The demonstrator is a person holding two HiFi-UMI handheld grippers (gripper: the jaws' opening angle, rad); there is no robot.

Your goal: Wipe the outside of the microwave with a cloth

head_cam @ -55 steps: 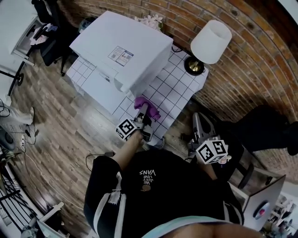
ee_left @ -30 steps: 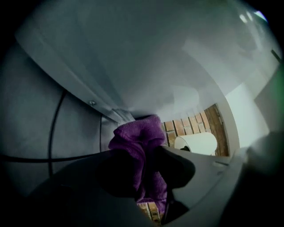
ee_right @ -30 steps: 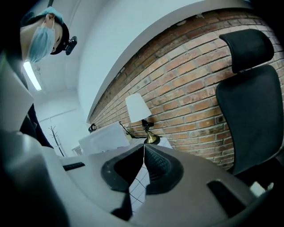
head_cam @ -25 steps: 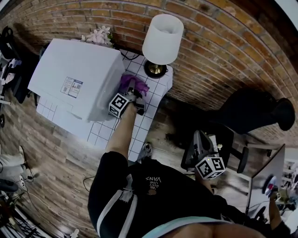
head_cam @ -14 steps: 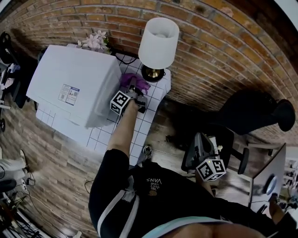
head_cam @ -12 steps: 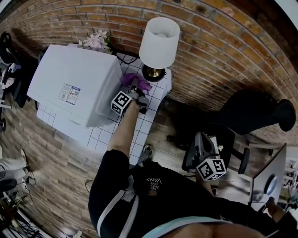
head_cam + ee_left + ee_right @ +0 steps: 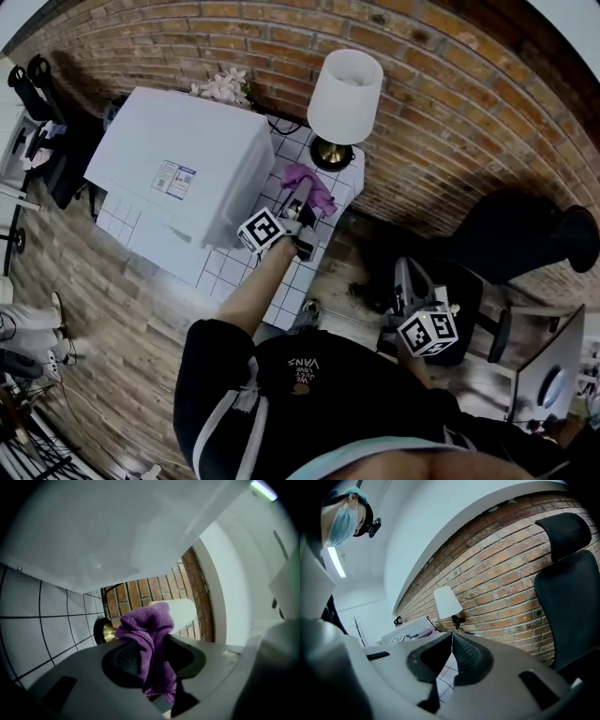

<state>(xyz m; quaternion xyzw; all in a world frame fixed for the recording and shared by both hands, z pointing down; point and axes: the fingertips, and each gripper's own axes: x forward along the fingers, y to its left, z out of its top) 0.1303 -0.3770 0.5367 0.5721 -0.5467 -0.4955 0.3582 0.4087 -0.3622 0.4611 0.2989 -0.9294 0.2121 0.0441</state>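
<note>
Two grippers, left gripper [image 7: 302, 194] outstretched clamping purple cloth [image 7: 315, 177] beside microwave [image 7: 187, 155], right gripper [image 7: 405, 273] low, jaws together

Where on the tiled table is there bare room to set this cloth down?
A narrow strip of bare tiles runs along the table front, between the microwave and the near edge. The strip right of the microwave is taken by the left tool gripping the cloth. The back corner is crowded by the lamp.

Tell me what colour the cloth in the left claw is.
The cloth is purple, clearest in the left gripper view.
</note>
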